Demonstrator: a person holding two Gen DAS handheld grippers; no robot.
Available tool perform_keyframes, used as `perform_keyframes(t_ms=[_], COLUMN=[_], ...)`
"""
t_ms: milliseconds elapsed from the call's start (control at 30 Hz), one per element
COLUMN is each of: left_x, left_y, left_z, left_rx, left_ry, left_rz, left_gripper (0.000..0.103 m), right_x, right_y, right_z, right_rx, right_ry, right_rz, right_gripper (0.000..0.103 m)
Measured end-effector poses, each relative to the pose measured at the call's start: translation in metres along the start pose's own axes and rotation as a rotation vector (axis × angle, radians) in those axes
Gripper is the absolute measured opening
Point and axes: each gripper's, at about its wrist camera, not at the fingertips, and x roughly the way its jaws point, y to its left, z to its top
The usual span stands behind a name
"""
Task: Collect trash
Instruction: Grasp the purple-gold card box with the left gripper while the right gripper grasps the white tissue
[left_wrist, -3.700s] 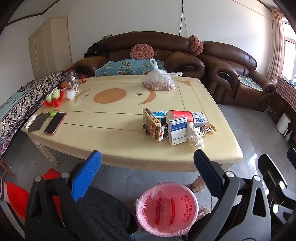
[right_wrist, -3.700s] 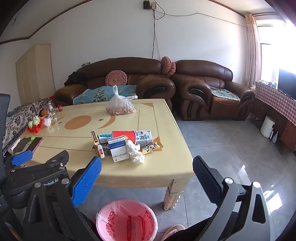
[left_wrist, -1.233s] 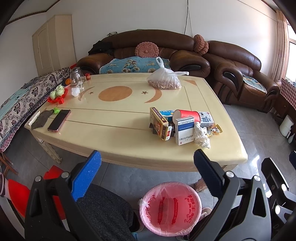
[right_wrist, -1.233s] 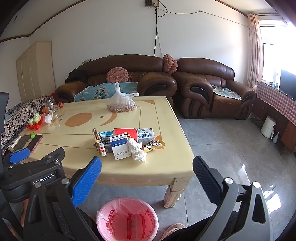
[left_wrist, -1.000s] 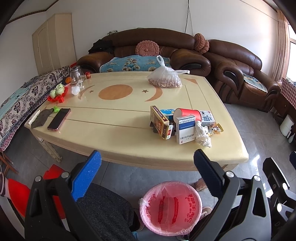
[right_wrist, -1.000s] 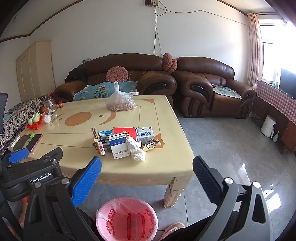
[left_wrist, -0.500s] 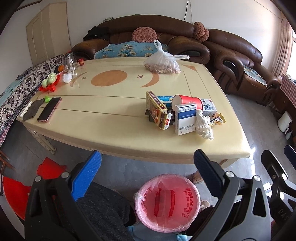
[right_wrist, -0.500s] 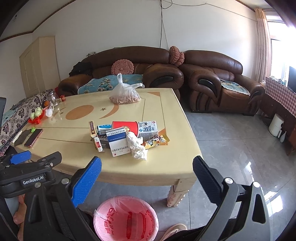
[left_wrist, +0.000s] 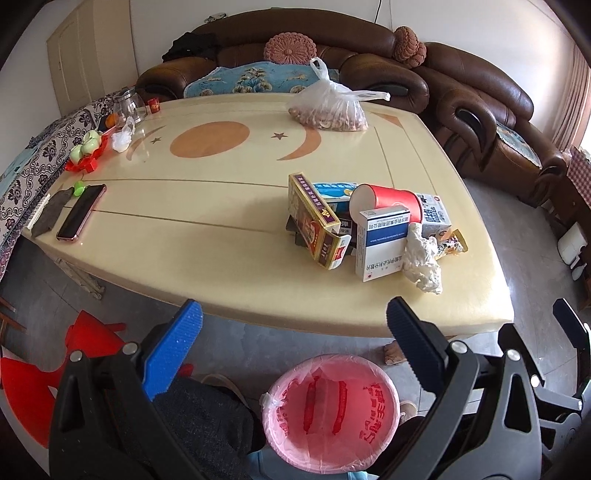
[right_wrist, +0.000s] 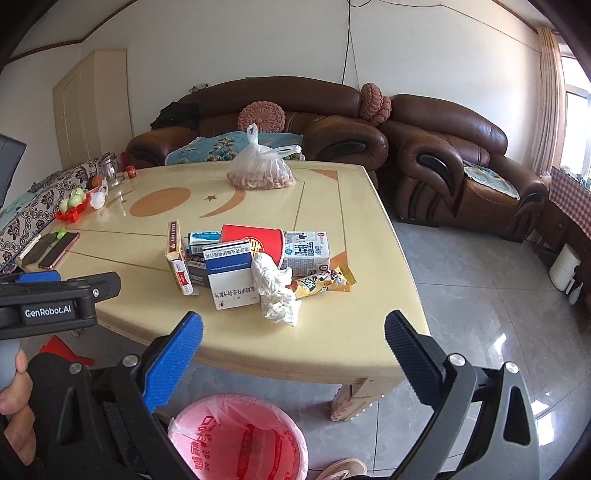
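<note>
both views now sit closer to the bench (left_wrist: 229, 266) than a moment ago, and the trash pile fills more of the centre right of the left wrist frame. i judge the approach is nearly done and the first pick comes next; nothing is collected yet.

the left gripper (left_wrist: 291, 339) and right gripper (right_wrist: 291, 339) both hold their jaws wide apart, empty.

the pink-lined bin (left_wrist: 332, 413) stands on the floor at bottom centre, in front of the bench edge.

in the pile, the blue and white box (left_wrist: 380, 243) stands with its long axis running toward the lower edge of the frame. the red cup (left_wrist: 388, 201) lies on its side, mouth toward the left. the crumpled tissue (left_wrist: 423, 260) touches the box's right side.
</note>
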Motion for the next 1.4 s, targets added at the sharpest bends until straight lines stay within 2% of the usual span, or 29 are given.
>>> perform_keyframes(t_ms=[233,433,733,833,1100,1167,1233,1400], left_x=[0.025,0.047,0.079,0.089,0.114,0.119,0.124,0.133], left_y=[0.000,0.000,-0.011,-0.013,-0.014,-0.013,-0.013,-0.016], left_z=[0.019,0.034,0.053,0.058,0.068,0.071,0.075,0.083], left_rx=[-0.015,-0.034,-0.028,-0.029,-0.029,-0.037,-0.040,-0.043], left_ry=[0.030,0.054,0.087,0.100,0.131,0.137,0.143,0.147], left_rz=[-0.004,0.002,0.022,0.028,0.046,0.050,0.051,0.056], left_gripper=[0.098,0.098,0.098,0.098,0.098,0.098,0.098,0.098], right_x=[0.031,0.064,0.098,0.105,0.128,0.133,0.139,0.147], right_y=[0.007,0.009,0.015,0.019,0.020,0.022,0.021,0.017], right_z=[0.004,0.003,0.000,-0.002,-0.006,-0.007,-0.007,-0.006], right_rx=[-0.032,-0.038,-0.112,-0.143,-0.166,-0.175,-0.173,-0.165], right_ry=[-0.001,0.042,0.019,-0.002,-0.001,0.006,0.015,0.018], right_rz=[0.045,0.119,0.135,0.127,0.130,0.131,0.139,0.137], right_gripper=[0.096,0.095,0.094,0.086,0.084,0.082,0.075,0.073])
